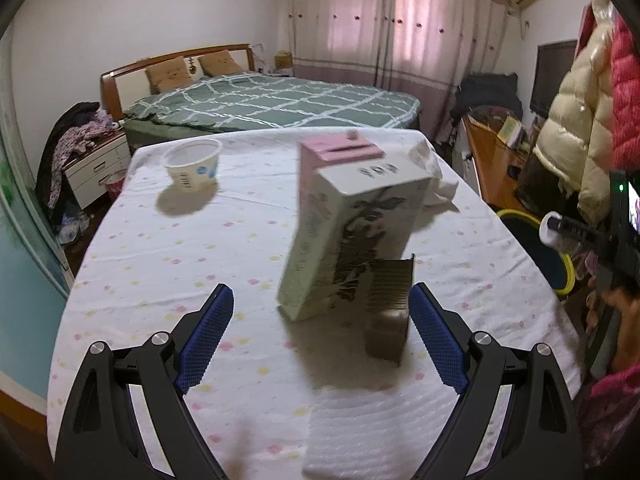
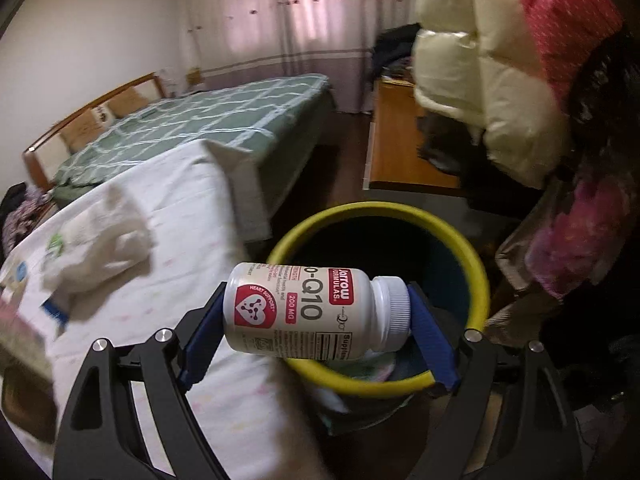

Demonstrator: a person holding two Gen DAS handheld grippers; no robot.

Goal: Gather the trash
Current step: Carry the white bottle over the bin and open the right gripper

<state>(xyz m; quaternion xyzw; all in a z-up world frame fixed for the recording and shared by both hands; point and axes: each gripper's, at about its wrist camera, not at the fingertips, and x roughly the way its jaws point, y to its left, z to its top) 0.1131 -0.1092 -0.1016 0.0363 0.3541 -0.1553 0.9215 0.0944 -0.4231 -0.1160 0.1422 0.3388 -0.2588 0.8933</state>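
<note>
So right gripper (image 2: 316,316) clamps the supplement bottle (image 2: 312,312) over the bin (image 2: 476,280) at twelve o'clock, drop's next, left gripper (image 1: 322,334) wide open, empty.

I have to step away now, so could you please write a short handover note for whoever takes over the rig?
Right hand-held gripper: shut on the white supplement bottle, held sideways over the yellow-rimmed bin; not yet dropped.
Left hand-held gripper: open, empty, aimed at the tall box on the table.
Done: some trash already lies in the bin.
Left: release the bottle, then collect the tall box, the small brown carton beside it, the plastic cup and the crumpled tissue.
</note>
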